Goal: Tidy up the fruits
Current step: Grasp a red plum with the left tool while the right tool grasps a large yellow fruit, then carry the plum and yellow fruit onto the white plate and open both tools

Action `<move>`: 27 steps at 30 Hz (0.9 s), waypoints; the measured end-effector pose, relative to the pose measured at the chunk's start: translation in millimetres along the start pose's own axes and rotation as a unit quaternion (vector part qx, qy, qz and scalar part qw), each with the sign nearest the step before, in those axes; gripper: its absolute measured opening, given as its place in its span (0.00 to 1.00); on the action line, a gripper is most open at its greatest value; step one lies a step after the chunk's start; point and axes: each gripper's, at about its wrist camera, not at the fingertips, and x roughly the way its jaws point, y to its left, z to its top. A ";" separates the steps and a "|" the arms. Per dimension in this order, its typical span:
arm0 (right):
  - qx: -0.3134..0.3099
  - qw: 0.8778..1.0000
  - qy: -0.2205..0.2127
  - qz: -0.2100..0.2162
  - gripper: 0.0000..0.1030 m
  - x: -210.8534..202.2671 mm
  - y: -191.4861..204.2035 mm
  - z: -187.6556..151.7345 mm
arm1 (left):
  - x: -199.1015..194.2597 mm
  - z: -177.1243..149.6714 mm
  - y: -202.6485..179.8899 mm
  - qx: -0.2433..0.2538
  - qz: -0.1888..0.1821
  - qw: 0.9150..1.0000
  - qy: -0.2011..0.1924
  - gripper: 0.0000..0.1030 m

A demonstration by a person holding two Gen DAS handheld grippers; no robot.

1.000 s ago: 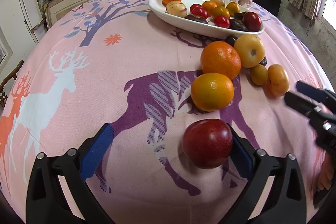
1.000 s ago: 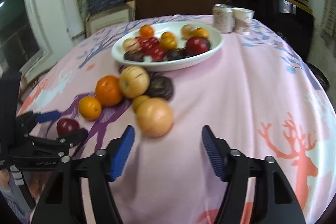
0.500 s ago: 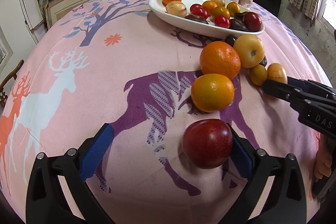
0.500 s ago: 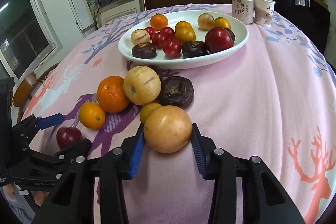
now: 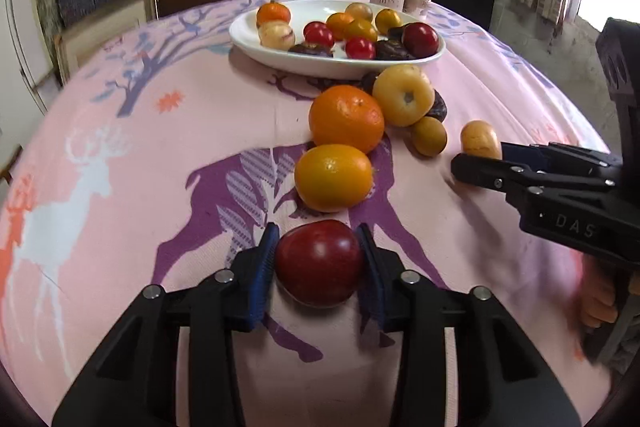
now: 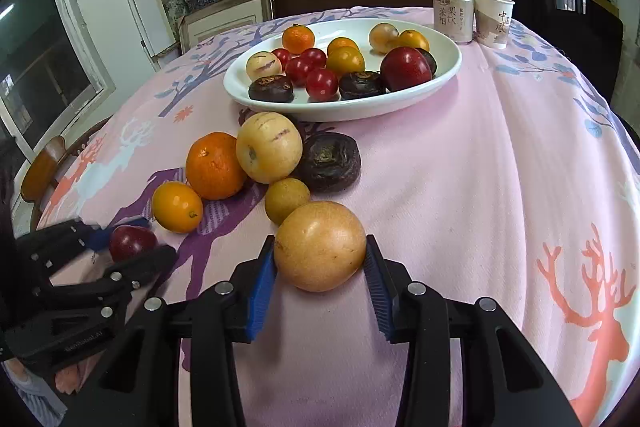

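A dark red plum [image 5: 318,263] lies on the pink deer-print cloth near me. My left gripper [image 5: 318,239] has its jaws closing on the plum, both blue pads against its sides. My right gripper [image 6: 320,247] is shut on a round tan fruit [image 6: 320,245] that rests on the cloth. Between them lie a big orange [image 5: 346,119], a smaller orange [image 5: 332,177], a pale yellow melon [image 5: 404,99], a small brownish fruit [image 5: 428,135] and a dark wrinkled fruit [image 6: 330,163]. Behind stands a white oval dish [image 6: 444,67] with several fruits in it.
A drink can [image 6: 453,13] and a paper cup [image 6: 492,19] stand behind the dish at the far right. A wooden chair [image 6: 40,171] sits off the table's left edge. Shelves and boxes fill the back wall. A person's fingers [image 5: 600,303] grip the right tool.
My left jaws went from wide open around the plum to closed against its sides. My right jaws closed onto the tan fruit a little earlier and have stayed there.
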 end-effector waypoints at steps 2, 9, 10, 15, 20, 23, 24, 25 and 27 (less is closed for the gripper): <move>-0.001 1.000 -0.003 -0.001 0.42 -3.1 0.8 -2.3 | -0.1 -1.2 1.1 -0.003 -0.004 1.000 0.000 0.37; -0.004 1.000 -0.016 0.005 0.42 -17.1 3.7 -10.9 | -6.4 -6.4 1.8 -0.011 -0.011 1.000 -0.004 0.37; -0.003 1.000 -0.016 0.007 0.42 -18.9 3.7 -12.9 | -9.9 -7.5 0.6 -0.008 -0.010 1.000 -0.006 0.37; 0.010 0.999 -0.028 0.016 0.42 -31.1 -0.1 -16.3 | -19.9 0.0 -2.3 0.000 -0.002 1.000 -0.025 0.37; 0.032 0.998 -0.059 0.021 0.42 -46.1 -11.9 -0.2 | -23.2 36.8 13.1 -0.031 -0.003 0.999 -0.039 0.37; 0.029 0.996 -0.080 0.009 0.42 -54.9 -17.0 26.2 | -23.2 72.5 18.6 -0.044 -0.004 0.997 -0.058 0.37; 0.028 0.996 -0.087 0.005 0.42 -56.9 -19.3 35.2 | -21.7 85.9 19.8 -0.048 -0.005 0.997 -0.063 0.37; 0.026 0.995 -0.093 0.001 0.42 -58.4 -21.6 44.8 | -20.4 94.4 19.5 -0.050 -0.006 0.997 -0.066 0.37; 0.029 0.994 -0.107 -0.007 0.42 -58.4 -28.9 66.9 | -11.7 121.8 18.6 -0.053 -0.015 0.996 -0.069 0.37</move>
